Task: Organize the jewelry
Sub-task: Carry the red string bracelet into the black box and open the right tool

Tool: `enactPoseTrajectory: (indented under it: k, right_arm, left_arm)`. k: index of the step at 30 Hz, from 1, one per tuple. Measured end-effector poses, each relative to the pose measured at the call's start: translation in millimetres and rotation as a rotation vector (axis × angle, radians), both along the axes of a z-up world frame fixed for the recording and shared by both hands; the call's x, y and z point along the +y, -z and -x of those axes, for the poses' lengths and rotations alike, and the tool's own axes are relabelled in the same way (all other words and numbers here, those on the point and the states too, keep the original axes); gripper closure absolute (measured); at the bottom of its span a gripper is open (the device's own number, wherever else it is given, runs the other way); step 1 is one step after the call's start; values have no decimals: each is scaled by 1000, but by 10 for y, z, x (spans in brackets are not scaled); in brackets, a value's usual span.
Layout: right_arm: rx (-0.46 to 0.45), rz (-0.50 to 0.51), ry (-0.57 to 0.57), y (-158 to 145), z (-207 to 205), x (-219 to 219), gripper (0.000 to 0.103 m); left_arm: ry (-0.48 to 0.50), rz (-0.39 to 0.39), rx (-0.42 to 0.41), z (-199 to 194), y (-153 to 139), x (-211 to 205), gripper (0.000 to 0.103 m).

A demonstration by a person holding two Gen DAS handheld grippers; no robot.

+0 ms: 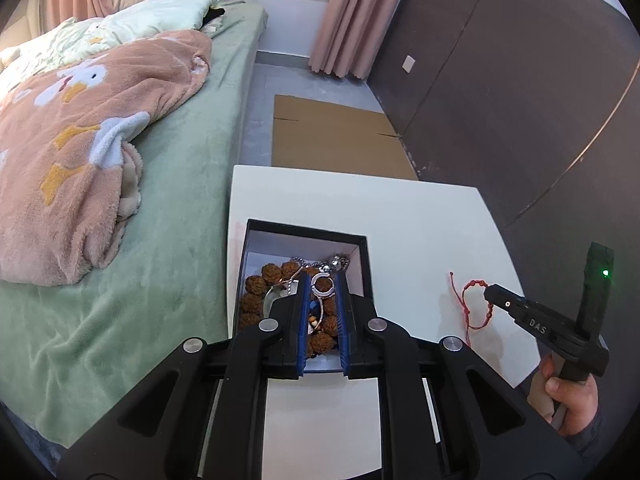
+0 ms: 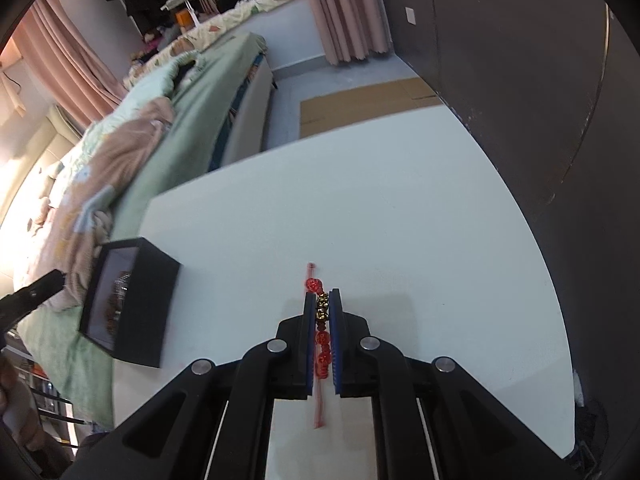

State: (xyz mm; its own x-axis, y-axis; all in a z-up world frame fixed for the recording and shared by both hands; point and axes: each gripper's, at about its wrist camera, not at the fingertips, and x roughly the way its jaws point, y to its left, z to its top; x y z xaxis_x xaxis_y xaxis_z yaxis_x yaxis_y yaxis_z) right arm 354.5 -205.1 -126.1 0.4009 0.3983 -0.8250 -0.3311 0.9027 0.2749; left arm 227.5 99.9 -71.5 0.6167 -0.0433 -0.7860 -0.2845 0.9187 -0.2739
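Observation:
A black jewelry box (image 1: 362,258) stands on the white table (image 1: 420,216), holding brown bead strings (image 1: 256,284), a silver chain (image 1: 298,262) and a silver ring (image 1: 322,284). My left gripper (image 1: 322,280) hovers over the box, jaws slightly apart with the silver ring between the tips; nothing looks gripped. My right gripper (image 2: 322,296) is shut on a red cord bracelet (image 2: 322,346) with red and gold beads, just above the table. The bracelet also shows in the left wrist view (image 1: 470,304), hanging from the right gripper (image 1: 490,292). The box shows at left in the right wrist view (image 2: 136,308).
A bed with a green sheet (image 1: 180,184) and a pink blanket (image 1: 80,152) runs along the table's left side. A dark wall (image 1: 500,80) stands to the right. Flat cardboard (image 1: 332,132) lies on the floor beyond the table.

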Motion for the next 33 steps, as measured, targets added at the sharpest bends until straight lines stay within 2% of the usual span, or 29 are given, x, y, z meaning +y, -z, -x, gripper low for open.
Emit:
enactPoseTrajectory:
  k: [1,2,3,5,7,14,20,33]
  right_arm:
    - [-5,-16,-6,-51,27,21,97]
    - [-11,-27,-12,-102,49,47,97]
    - [-16,-30,-16,-143,68,78,97]
    - [-33,-38,-33,-259,109,154,97]
    - [-52,-46,-56,-385,152,250,97]
    - [-109,-81,-134,-772,276,608,96]
    - [-138,-105,-198,-999,375,921,96]
    - [-163,-118,-310,-1213,532,1528,96]
  left_arm:
    - [3,14,-6,-8,-14,22,89]
    - [0,24,-11,-4,-27,41,81]
    - [-7,27,-17,6,-38,54,61]
    - [-35,35,-44,56,-73,120,41]
    - [-44,39,-49,85,-85,159,40]
    - [-94,45,-52,259,-77,371,19]
    - [-127,29,-56,412,-105,536,9]
    - [-209,12,-59,744,-159,896,5]
